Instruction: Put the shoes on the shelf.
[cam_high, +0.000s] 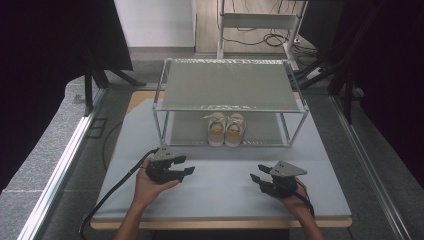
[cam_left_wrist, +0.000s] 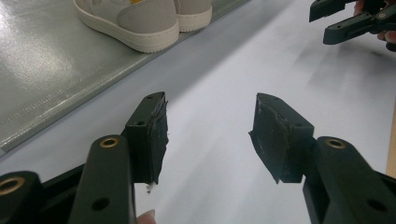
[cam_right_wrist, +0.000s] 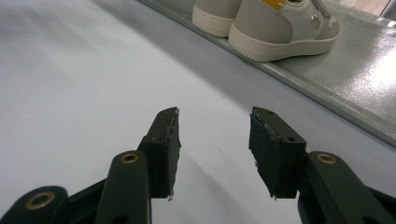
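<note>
A pair of beige low-top shoes with yellow heel tabs stands on the lower shelf of a two-level metal rack, heels toward me. My left gripper rests low over the table's front left, open and holding nothing. It points right toward the shoes. In its own view the left gripper has wide-set jaws above bare table. My right gripper is at the front right, also open. In its own view the right gripper is empty, with the shoes beyond it.
The rack's top shelf is bare and overhangs the shoes, carried on thin corner posts. The pale blue table mat lies between the grippers and the rack. Cables trail off the left edge. The other gripper shows far right in the left gripper view.
</note>
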